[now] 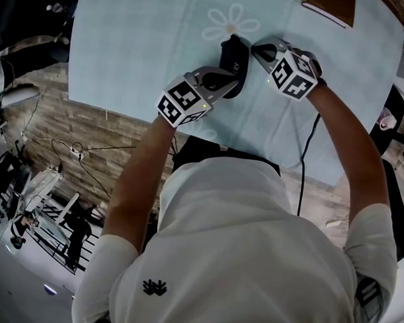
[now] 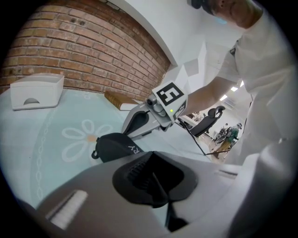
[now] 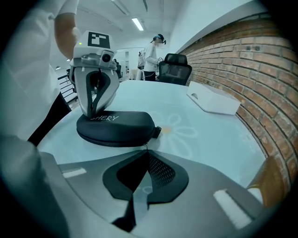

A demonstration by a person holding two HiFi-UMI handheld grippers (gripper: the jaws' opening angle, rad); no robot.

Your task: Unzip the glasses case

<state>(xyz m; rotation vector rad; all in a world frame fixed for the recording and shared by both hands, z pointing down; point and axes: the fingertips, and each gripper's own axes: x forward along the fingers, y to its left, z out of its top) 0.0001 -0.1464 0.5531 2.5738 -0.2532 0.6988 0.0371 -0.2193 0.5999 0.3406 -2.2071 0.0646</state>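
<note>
A black zipped glasses case point(image 1: 233, 59) point(image 2: 114, 146) point(image 3: 116, 126) lies on the light blue flowered tablecloth point(image 1: 146, 43). My left gripper point(image 1: 231, 78) point(image 3: 94, 113) is shut and stands upright, its tips pressing on top of the case's near end. My right gripper point(image 1: 253, 48) point(image 3: 145, 149) is shut at the case's other end, with the small metal zipper pull point(image 3: 145, 144) pinched between its tips. In the left gripper view the right gripper point(image 2: 135, 124) reaches to the far side of the case. The zip line looks closed.
A white box point(image 2: 35, 90) point(image 3: 212, 100) sits on the table by the brick wall point(image 2: 93, 60). A brown book point(image 1: 330, 8) point(image 2: 118, 100) lies near the far edge. A black cable point(image 1: 308, 154) hangs off the near edge. An office chair point(image 3: 174, 67) and a person point(image 3: 151, 51) are beyond.
</note>
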